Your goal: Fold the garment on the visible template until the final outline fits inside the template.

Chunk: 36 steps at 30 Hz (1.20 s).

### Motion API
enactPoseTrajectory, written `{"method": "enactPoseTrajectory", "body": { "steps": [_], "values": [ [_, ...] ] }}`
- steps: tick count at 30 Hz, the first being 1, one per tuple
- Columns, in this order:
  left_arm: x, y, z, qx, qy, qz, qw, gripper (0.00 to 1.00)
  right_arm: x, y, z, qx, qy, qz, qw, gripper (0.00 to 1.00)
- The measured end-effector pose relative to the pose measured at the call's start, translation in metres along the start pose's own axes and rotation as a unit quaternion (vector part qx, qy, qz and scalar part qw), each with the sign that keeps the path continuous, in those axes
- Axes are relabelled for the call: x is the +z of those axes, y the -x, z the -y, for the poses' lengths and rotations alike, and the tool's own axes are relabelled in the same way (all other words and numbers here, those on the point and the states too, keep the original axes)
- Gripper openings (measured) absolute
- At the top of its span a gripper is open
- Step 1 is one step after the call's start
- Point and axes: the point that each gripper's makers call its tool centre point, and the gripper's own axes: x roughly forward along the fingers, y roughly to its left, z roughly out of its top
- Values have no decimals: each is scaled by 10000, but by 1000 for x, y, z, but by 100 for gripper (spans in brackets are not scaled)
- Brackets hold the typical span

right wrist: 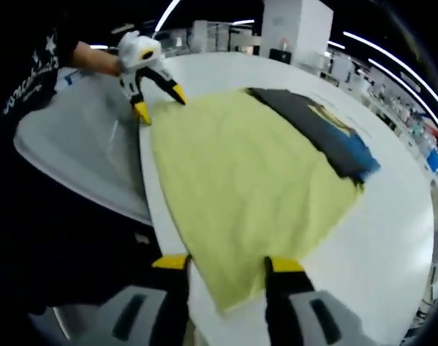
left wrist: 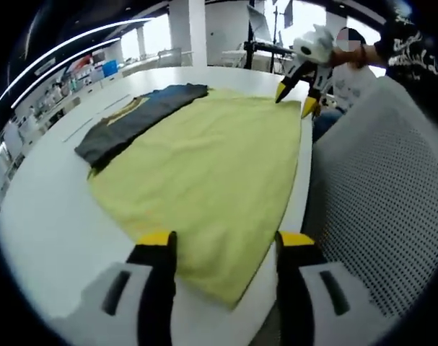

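Observation:
A yellow garment [left wrist: 211,166] lies spread flat on the white table [left wrist: 53,216], one side along the table's edge. A dark grey and blue cloth [left wrist: 136,119] lies along its opposite side. My left gripper [left wrist: 226,241] is open, its jaws on either side of the garment's near corner. At the far corner the right gripper [left wrist: 294,101] stands open, tips just off the cloth. In the right gripper view, the yellow garment [right wrist: 240,180] runs away from my open right gripper [right wrist: 228,263], which straddles a corner. The left gripper [right wrist: 161,103] is open at the other end, and the dark cloth [right wrist: 320,133] lies to the right.
A grey perforated chair back [left wrist: 377,180] stands close against the table edge beside the garment. A person in black clothes [right wrist: 38,79] holds the grippers. Faint lines [left wrist: 85,128] mark the table beyond the dark cloth. Shelves and pillars fill the room behind.

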Motion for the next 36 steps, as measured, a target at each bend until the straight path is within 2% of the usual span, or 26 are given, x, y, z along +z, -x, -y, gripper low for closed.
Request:
{"method": "enactPoseTrajectory", "body": {
  "steps": [7,16,20,26,30,36],
  "values": [
    [-6,-12,5,26,-31,-56,10000,45,1,0,2,-41,29,-19,10000,29],
    [-6,-12,9,110,3,-51,9999,22,2,-2,5,-145,69,8,9999,11],
    [-4,-7,4,143,-17,-104,9998,10,2,-2,8,-193,103,-6,9998,7],
    [-1,-2,-2,222,-57,-123,9997,1,3,-1,10,-215,84,-1,9997,2],
    [0,4,-2,191,-162,-181,9995,0,4,2,9,-177,62,44,9998,0],
    [1,14,0,127,-104,-186,9997,0,3,6,3,-80,-31,84,9999,0]
  ]
}}
